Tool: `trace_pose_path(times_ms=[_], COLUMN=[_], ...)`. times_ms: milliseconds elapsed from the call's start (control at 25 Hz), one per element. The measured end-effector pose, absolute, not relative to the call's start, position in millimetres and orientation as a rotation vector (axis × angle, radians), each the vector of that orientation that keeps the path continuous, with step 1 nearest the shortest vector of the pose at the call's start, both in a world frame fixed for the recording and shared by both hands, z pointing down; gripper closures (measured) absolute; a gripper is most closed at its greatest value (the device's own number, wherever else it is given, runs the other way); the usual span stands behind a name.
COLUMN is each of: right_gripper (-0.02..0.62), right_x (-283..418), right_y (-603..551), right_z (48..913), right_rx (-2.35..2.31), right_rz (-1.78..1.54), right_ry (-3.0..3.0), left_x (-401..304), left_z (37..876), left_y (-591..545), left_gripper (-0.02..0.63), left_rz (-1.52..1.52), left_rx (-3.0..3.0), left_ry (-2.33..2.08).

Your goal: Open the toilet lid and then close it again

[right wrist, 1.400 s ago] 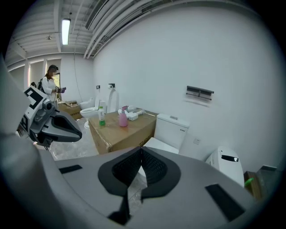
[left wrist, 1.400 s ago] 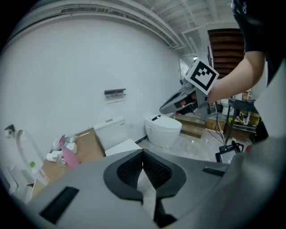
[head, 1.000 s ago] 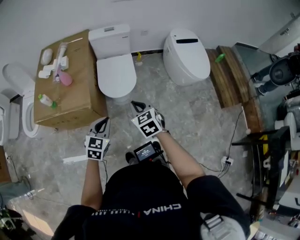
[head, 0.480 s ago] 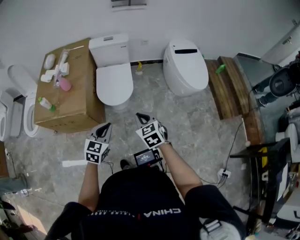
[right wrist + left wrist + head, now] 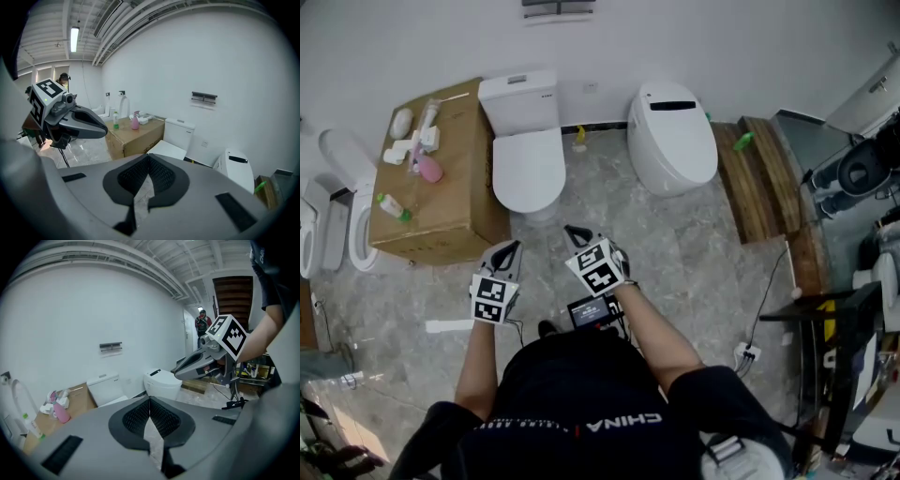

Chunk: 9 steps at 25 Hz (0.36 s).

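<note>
White two-piece ceramic toilet (image 5: 528, 141) sits against the back wall. Its flat white lid (image 5: 529, 169) is down, flush on the seat.

We can't pin the step. A lid that's down fits either ahead of the lift or after it has been lowered again, so we call no next move.

Left gripper (image 5: 513, 247) and right gripper (image 5: 571, 232) hover side by side over the grey marble-look floor (image 5: 694, 234), in front of that toilet and well short of the lid. Both have jaws pressed together with nothing between them.

Containers:
- The bowl is covered, so its contents are hidden.
- A brown cardboard box (image 5: 455, 202) stands just left of the toilet. It is closed, so we can't see inside.
- On top of the box are a pink bottle (image 5: 430, 160), a small green-capped bottle (image 5: 394, 202) and some white oddments (image 5: 398, 122).

Right of the toilet is a rounded white one-piece toilet (image 5: 672, 136), lid also down.
</note>
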State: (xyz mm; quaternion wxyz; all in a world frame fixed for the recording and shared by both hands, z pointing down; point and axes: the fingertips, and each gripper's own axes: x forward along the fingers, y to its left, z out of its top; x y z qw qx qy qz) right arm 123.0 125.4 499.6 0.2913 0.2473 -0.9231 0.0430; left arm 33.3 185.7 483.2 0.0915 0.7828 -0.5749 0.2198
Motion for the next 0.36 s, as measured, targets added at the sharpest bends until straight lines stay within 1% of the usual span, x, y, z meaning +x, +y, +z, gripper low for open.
trace_pose_path(times_ms=[360], right_gripper=[0.581], right_x=[124.5], right_y=[124.4], right_z=[496.4], right_rx=[0.632], right_rz=[0.088], right_ry=[-2.458], left_x=[37.8], left_z=[486.6], left_y=[182.0], left_gripper=[0.595], left_rz=[0.690], left_rx=[2.322], left_ry=[-1.719])
